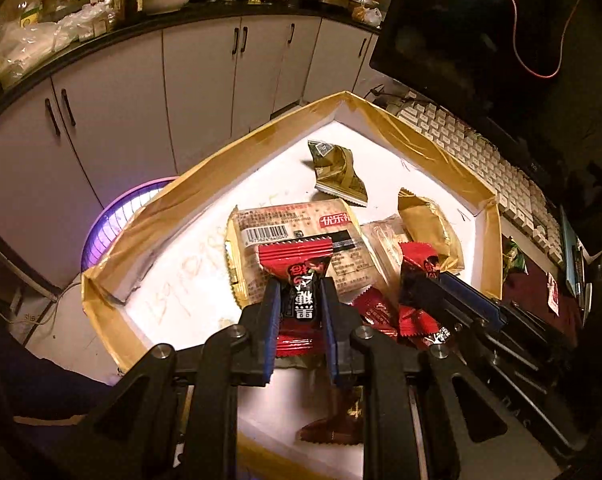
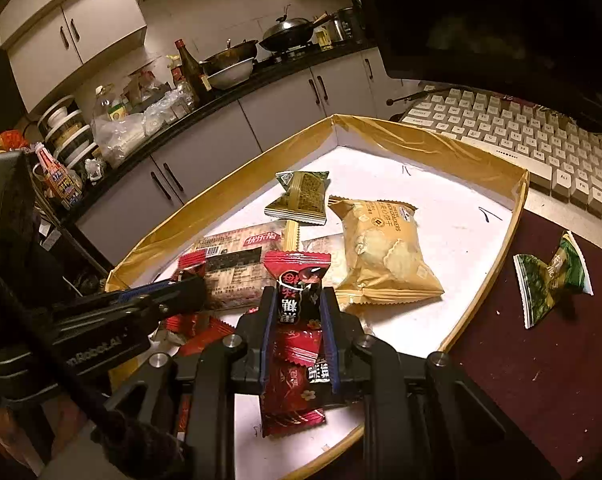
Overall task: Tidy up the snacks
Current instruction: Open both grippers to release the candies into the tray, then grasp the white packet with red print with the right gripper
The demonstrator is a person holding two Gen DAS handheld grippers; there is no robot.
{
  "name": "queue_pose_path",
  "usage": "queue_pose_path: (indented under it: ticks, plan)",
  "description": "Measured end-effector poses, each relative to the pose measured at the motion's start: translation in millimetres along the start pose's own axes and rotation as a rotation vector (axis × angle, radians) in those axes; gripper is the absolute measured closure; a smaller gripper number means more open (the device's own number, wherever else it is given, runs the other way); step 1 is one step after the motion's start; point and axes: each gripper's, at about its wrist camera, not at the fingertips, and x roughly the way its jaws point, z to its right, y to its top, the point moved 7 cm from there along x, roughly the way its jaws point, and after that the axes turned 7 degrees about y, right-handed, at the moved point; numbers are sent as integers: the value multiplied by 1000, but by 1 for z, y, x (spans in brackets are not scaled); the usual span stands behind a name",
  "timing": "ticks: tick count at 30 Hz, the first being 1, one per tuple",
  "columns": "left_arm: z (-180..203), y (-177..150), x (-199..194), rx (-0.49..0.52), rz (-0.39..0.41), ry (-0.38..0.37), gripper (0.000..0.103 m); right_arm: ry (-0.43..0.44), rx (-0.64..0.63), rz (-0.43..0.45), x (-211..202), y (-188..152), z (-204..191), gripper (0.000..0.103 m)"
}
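Left tongs (image 1: 301, 300): squeezing one red candy pack (image 1: 297, 276) over the tray (image 1: 229, 148).
Right tongs (image 2: 297, 304): squeezing another red pack (image 2: 297, 276).
Gold packs: two lying in tray.
Green pack (image 2: 549, 276): one sitting on tabletop (image 2: 541, 360).
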Motion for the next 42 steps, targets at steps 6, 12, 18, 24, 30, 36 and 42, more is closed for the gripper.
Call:
queue_pose_path:
  ticks: [6,12,18,24,30,36,42]
  plan:
    - [5,-2,-8,8,11,-6,69,86,73,41,-13,5,4,73]
    - [21,-1,-38,42,91,-22,40,148,164,98,-54,8,16,56]
    - [58,-4,-60,85,119,-78,36,170,251,147,-105,-5,47,44]
    - [111,-24,-74,159,127,-187,31,56,339,204,-169,-33,106,42]
    - [154,-38,-76,223,101,-255,30,-165,472,252,-219,-40,178,41]
    - [168,-38,-73,248,96,-267,30,-314,579,174,-198,-22,230,41]
    - [165,-38,-70,266,98,-265,30,-494,593,86,-166,-29,258,53]
